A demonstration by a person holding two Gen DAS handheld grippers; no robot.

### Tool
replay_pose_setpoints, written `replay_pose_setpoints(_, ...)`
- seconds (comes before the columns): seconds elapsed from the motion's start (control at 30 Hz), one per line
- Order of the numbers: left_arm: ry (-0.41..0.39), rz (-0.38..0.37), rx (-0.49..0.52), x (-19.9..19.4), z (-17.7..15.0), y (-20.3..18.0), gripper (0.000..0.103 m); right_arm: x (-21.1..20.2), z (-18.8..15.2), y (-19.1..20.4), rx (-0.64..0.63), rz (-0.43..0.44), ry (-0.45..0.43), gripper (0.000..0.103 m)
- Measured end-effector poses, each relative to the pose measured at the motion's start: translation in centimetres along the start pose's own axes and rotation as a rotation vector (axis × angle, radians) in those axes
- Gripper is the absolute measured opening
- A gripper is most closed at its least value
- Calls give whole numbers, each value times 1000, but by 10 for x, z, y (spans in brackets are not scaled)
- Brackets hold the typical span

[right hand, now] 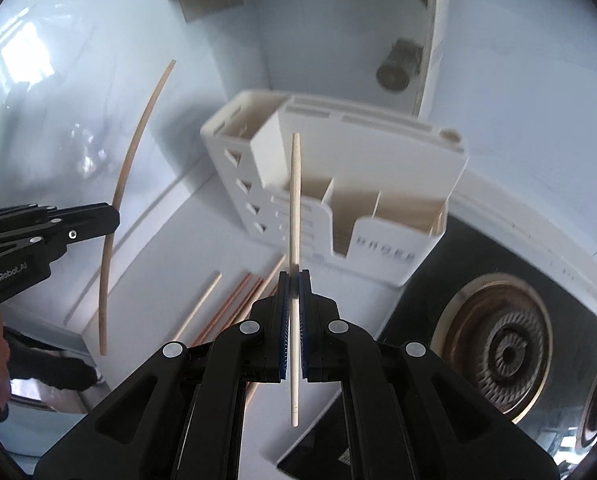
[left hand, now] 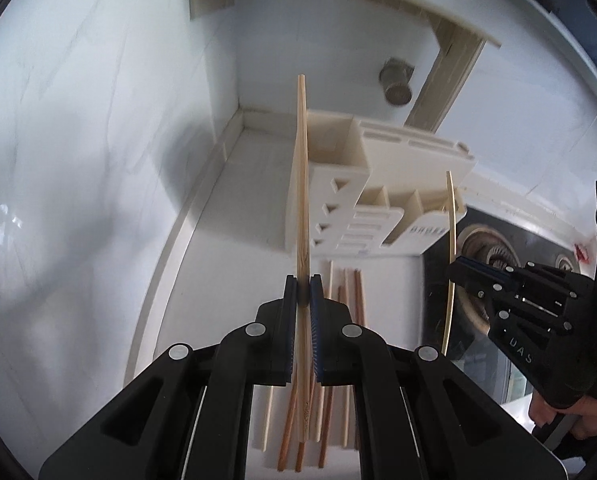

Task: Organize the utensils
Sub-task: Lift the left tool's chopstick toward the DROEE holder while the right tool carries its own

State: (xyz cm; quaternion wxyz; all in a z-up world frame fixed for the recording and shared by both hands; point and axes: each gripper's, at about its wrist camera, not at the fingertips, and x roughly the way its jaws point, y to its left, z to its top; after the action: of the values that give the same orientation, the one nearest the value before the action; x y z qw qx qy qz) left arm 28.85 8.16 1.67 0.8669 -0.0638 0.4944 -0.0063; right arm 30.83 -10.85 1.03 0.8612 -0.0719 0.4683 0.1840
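Both grippers are angled downward above the worktop (left hand: pixel 234 208); the left gripper (left hand: pixel 304 292) is clamped on a chopstick (left hand: pixel 302 184), the right gripper (right hand: pixel 294 286) on a paler chopstick (right hand: pixel 295 208) (upright); the stove burner (right hand: pixel 498 344) is seen whole only in the right view.

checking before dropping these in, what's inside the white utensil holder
The white utensil holder shows bare compartments with dividers; their bottoms are hidden by its front wall.

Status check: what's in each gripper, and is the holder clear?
Left gripper shut on light chopstick. Right gripper shut on pale chopstick. White holder upright, compartments open; more chopsticks loose on counter. Nothing blocking.
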Motion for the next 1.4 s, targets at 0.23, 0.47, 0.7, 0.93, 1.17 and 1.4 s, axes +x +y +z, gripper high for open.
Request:
replay_pose_setpoints(0.23, -64, 2, -6, -8, 13, -10, 6, -18, 11, -19, 13, -13, -92, 5)
replay_pose_setpoints(0.47, -179, -33, 18, -28, 29, -24, 6, -30, 21, -34, 36, -26, -165, 5)
replay_pose_setpoints(0.7, -263, -81, 54, -34, 44, -29, 6, -42, 29, -45, 43, -28, -255, 5)
replay_pose_setpoints(0.93, -356, -97, 44, -37, 61, -27, 6, -42, 39, -55, 76, -7, -319, 5)
replay_pose_setpoints(1.17, -477, -152, 15, -42, 77, -22, 6, -48, 52, -67, 116, 20, -410, 5)
replay_pose_setpoints(1.4, -525, -178, -10, -36, 92, -20, 6, -55, 58, -82, 175, 87, -481, 5)
